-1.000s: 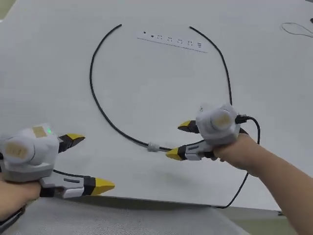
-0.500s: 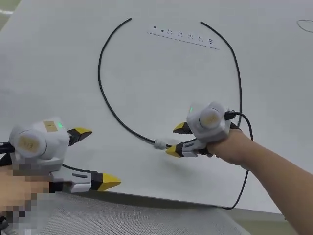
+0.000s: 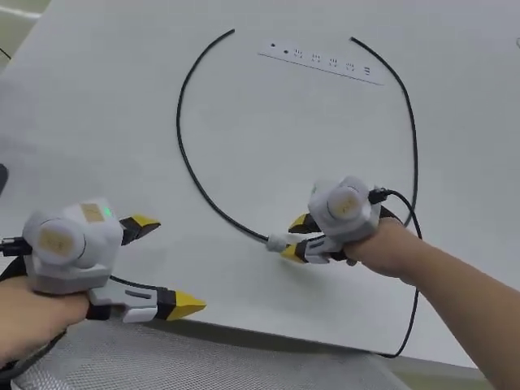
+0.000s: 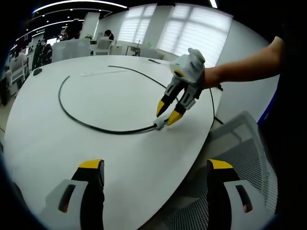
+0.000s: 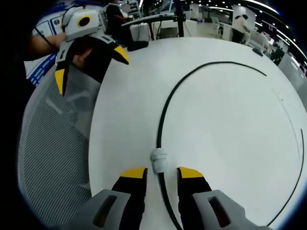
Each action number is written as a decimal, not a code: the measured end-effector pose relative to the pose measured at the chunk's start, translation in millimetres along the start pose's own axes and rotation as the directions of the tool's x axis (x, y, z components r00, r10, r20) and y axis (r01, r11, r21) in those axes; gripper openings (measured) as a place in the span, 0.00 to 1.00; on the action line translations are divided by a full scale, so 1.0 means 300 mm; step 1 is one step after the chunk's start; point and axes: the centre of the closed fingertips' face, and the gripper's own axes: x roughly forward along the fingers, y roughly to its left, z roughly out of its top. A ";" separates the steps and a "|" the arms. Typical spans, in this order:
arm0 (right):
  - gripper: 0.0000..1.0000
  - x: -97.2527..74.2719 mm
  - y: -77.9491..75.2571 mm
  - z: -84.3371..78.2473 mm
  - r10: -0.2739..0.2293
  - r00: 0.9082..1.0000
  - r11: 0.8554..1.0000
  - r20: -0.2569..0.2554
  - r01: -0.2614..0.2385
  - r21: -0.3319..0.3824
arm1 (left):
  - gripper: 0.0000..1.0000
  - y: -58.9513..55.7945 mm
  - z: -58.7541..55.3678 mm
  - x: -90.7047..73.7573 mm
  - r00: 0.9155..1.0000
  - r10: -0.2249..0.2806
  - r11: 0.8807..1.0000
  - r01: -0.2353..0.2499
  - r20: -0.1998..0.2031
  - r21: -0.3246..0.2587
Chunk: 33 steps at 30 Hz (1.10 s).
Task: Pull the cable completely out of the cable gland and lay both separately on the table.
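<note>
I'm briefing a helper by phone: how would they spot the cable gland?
On the white table, follow the black cable curving toward the near edge. At its nearest bend, just ahead of the right gripper, sits the cable gland: a small white sleeve, the only pale lump on that black line.

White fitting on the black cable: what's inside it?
The black cable goes in one end of the white fitting and out the other; the stretch inside is covered.
</note>
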 end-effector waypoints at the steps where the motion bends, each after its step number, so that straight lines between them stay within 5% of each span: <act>1: 0.20 0.004 -0.003 -0.002 0.001 1.000 1.000 0.000 -0.001 -0.001 | 0.88 -0.001 -0.002 0.001 1.000 -0.002 1.000 0.002 -0.002 0.000; 15: 0.09 0.030 0.004 0.002 0.030 1.000 0.999 -0.006 -0.030 -0.021 | 0.87 0.013 -0.010 0.003 1.000 0.007 1.000 -0.007 0.001 -0.009; 33: 0.07 0.031 0.036 0.004 0.031 0.999 1.000 -0.023 -0.031 -0.002 | 0.86 0.002 -0.016 0.017 1.000 -0.005 1.000 0.005 -0.002 -0.019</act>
